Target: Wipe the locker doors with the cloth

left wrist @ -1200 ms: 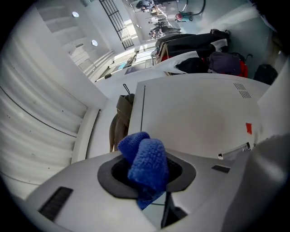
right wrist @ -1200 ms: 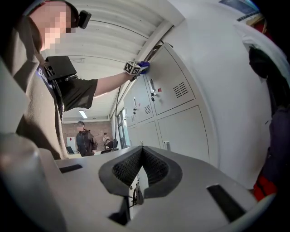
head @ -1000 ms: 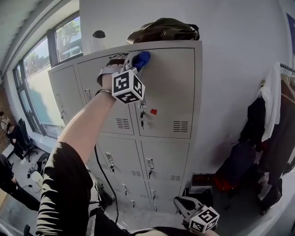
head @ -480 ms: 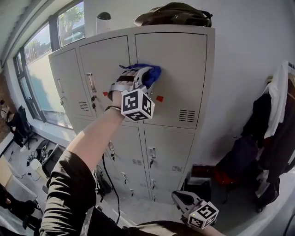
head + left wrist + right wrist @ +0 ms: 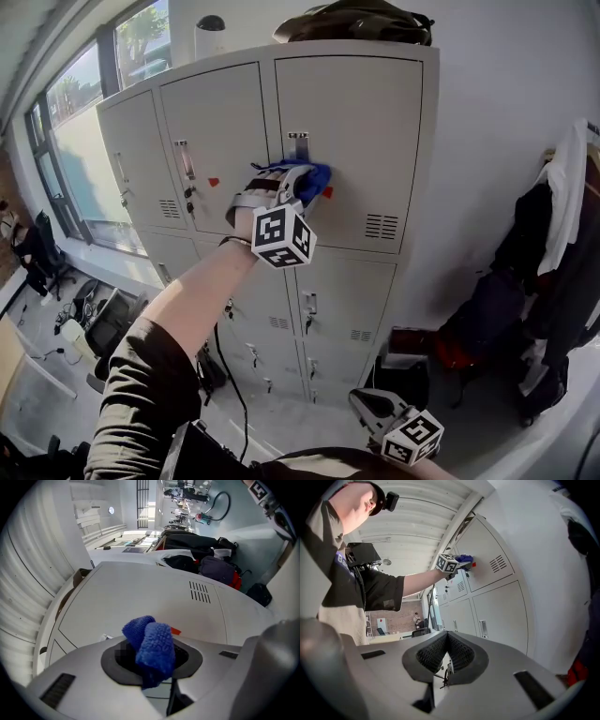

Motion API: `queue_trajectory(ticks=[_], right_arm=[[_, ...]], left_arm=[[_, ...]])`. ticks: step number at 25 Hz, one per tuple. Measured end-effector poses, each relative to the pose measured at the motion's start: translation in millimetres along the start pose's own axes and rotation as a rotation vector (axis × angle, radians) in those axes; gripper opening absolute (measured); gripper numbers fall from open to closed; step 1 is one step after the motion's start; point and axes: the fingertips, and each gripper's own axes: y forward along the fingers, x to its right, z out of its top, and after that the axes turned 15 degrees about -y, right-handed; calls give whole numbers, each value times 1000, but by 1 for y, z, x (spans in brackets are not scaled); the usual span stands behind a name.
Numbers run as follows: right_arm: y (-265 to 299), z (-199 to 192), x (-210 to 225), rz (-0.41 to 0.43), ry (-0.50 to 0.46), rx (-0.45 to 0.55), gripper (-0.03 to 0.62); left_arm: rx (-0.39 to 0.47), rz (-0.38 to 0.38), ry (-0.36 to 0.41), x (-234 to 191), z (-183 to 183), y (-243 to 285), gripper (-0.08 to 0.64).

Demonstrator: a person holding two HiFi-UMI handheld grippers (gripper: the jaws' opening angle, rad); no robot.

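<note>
Left hand-held gripper [image 5: 296,178] pinches one blue cloth [image 5: 317,173] against a locker door [image 5: 361,112]; right hand-held gripper [image 5: 364,407] closed, empty.

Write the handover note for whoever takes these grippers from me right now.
Left gripper: shut on the blue cloth, held against the top right locker door, low on it beside the red tag.
Right gripper: shut, empty, hanging low, away from the lockers.
Done: wiping is under way on that door; the pictures do not show which doors are already clean.
Left: finish this door, then the other doors.
</note>
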Motion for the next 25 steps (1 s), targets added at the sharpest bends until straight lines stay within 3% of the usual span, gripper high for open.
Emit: queue_trajectory(ticks=[6,13,20,25], right_arm=[[-4,1,-6,-1,-12,0,5],[-9,-1,-11,-7,-4,0,5],[-2,-2,-20,24,-11,-15,5],[1,-8,-28,29,-19,-50,5]], left_arm=[[-24,-39,8,3,-2,-3,123],[-22,-1,-12,-16,2,-35,123],[-18,-40,117,65,-9,-57,123],[-53,31,144,77,-25,-36,123]])
